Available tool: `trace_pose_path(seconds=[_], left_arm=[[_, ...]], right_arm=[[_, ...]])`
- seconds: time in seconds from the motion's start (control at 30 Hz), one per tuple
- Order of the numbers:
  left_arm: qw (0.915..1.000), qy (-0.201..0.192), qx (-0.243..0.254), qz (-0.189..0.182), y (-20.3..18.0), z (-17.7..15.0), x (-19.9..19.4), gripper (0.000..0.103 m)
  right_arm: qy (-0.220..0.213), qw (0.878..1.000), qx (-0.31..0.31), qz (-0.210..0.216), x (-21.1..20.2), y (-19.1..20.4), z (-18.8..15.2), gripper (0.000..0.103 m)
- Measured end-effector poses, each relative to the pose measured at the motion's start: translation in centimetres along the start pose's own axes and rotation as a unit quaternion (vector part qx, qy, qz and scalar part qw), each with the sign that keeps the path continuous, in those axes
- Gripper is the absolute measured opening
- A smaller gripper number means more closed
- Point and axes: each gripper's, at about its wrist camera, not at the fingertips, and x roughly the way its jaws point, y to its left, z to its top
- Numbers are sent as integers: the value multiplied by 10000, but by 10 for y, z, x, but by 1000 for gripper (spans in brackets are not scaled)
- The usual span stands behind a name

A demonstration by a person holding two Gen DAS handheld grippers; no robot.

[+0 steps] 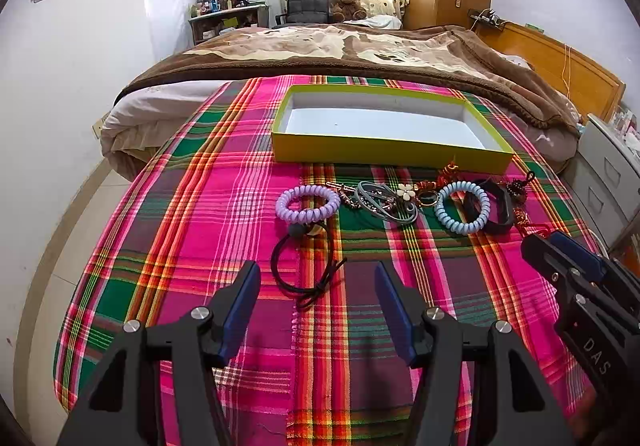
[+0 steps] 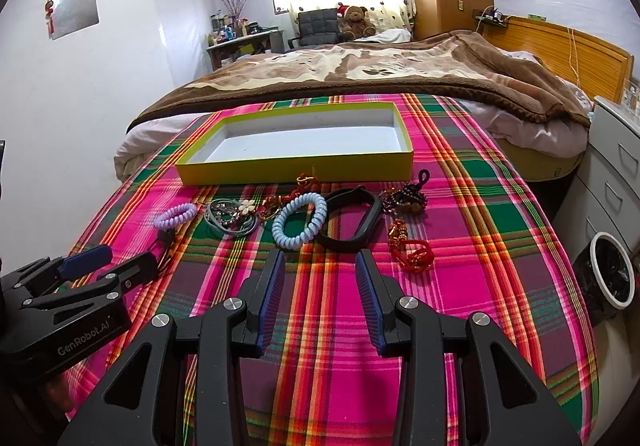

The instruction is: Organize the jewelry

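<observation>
An empty yellow-green box lies on the plaid cloth. In front of it is a row of jewelry: a purple coil band, grey bangles with a white flower, a light blue coil band, a black wristband, a dark bead bracelet, a red knotted cord. A black hair tie lies nearer. My left gripper is open just before the hair tie. My right gripper is open just before the blue coil and wristband.
The plaid cloth covers the bed's foot; a brown blanket lies beyond. A white drawer unit and a lined bin stand at the right. The right gripper shows in the left wrist view.
</observation>
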Motion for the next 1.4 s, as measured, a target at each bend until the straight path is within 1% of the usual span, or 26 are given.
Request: trace_pose_path(seconds=[0.13,0.3,0.4,0.43,0.47,0.53,0.6,0.77,0.8,0.87,0.97,1.03,1.17,1.2,1.23,1.27,1.4], left_arm=[[10000,31,6,-13,1,3,3,61],[9999,100,-45,-120,9,5,8,61],[9994,190,-129,-270,18,3,13,61],[9986,226,-213,-417,23,3,15,61],[9977,290,-273,-546,27,2,17,61],[9964,417,-303,-670,31,2,22,61],[9963,436,-361,-647,36,0,23,61],[9945,540,-458,-775,44,-2,25,61],[9942,551,-488,-789,46,-2,26,61],[9933,562,-515,-872,48,-2,26,61],[9938,593,-431,-837,49,-4,28,61],[9926,671,-451,-907,51,-4,32,61],[9928,724,-321,-903,49,-3,33,61],[9924,726,-320,-940,49,-2,33,61],[9920,732,-321,-980,49,-1,34,61],[9920,752,-324,-966,48,0,36,61],[9926,750,-256,-920,46,3,39,61]], right_arm=[[12,10000,6,-22,2,-2,2,38],[44,9999,129,-106,4,-15,5,38],[88,9995,214,-220,5,-26,6,38],[115,9993,249,-242,6,-28,6,38],[156,9992,301,-190,8,-32,8,38],[202,9994,285,-42,11,-30,11,38],[201,9997,153,73,16,-23,16,38],[350,9989,-26,324,33,-10,27,38],[435,9984,-51,355,39,-8,29,38],[520,9979,-62,383,48,-6,33,38],[610,9975,-89,355,57,-4,36,38],[670,9971,-126,327,62,-2,37,38],[722,9969,-119,287,67,-2,39,37],[706,9970,-104,288,67,-3,40,29],[725,9970,-79,267,68,-3,40,15],[732,9969,-67,275,68,-4,41,12],[656,9970,60,395,65,-8,41,9]])
